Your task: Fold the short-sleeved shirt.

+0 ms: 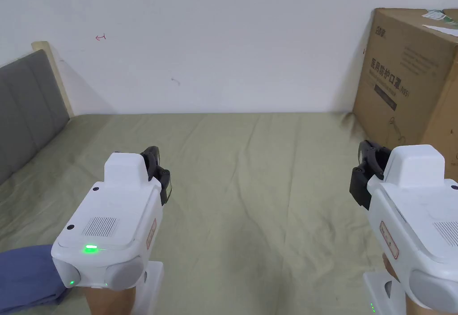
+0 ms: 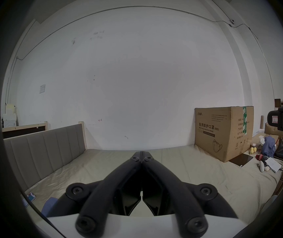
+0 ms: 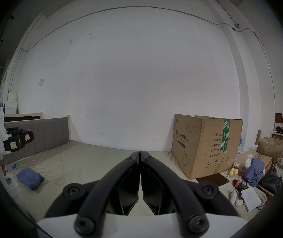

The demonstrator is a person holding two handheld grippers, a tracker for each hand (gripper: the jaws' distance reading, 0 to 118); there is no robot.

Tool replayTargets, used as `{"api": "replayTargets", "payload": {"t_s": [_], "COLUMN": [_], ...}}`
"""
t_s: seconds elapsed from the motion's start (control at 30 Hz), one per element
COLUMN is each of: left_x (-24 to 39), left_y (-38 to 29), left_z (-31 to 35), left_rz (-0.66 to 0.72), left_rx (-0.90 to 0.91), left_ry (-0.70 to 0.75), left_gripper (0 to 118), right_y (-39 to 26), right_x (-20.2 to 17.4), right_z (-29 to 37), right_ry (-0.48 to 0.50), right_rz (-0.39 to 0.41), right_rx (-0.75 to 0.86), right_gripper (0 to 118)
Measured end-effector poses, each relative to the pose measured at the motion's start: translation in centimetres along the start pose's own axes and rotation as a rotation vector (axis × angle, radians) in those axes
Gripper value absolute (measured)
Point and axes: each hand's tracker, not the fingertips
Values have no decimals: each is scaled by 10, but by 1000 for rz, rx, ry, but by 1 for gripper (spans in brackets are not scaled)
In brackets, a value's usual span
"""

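blue shirt [image 3: 30, 178] bunched on the bed [image 1: 250, 186], low-left beside the left hand-held gripper [image 2: 141, 153], the nearer; right hand-held gripper [image 3: 139, 153] well apart. both pressed together, empty.

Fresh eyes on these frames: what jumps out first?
Two white handheld units, the left claw and right claw, both shut and empty, held over a bare olive bed sheet. A big cardboard box stands at the bed's far right, and a bunched blue shirt lies by the left unit.
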Motion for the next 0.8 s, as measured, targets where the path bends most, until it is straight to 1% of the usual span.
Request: {"api": "replayTargets", "payload": {"t_s": [0.03,0.1,0.13,0.17,0.2,0.23,0.27,0.3,0.33,0.37,0.4,0.43,0.5,0.53,0.8], "left_x": [0,0,0,0,-1,-1,-1,-2,-2,-2,-3,-3,-5,-5,-4], "left_y": [0,0,-1,-1,-1,-2,-3,-3,-3,-3,-3,-3,-1,0,1], "left_z": [0,1,1,1,1,1,2,2,3,3,3,4,7,7,8], "left_rz": [0,-1,-3,-3,-4,-1,3,6,14,19,25,28,37,36,18], "left_rx": [0,2,3,3,1,3,9,12,11,13,18,28,37,32,48], "left_ry": [2,12,18,18,20,27,32,38,58,70,83,83,61,57,69], "left_gripper": [0,6,18,33,50,68,78,88,104,114,118,118,118,118,118], "right_y": [-1,2,3,4,2,1,0,-1,-1,-1,-1,-1,-1,-1,-6], "right_x": [0,0,-1,0,1,2,3,3,3,3,3,2,2,2,2], "right_z": [0,1,2,2,2,1,1,0,0,1,1,1,1,1,-2], "right_ry": [-3,-4,-5,-2,0,7,2,0,-3,-8,-21,-24,-32,-34,-31], "right_rz": [-2,-10,-17,-21,-22,-27,-25,-29,-35,-39,-43,-41,-35,-35,-47], "right_rx": [0,-2,-4,-4,-3,1,-1,-6,-2,4,12,9,-5,-7,1], "right_gripper": [1,1,2,5,17,45,69,88,99,101,102,105,116,118,118]}}
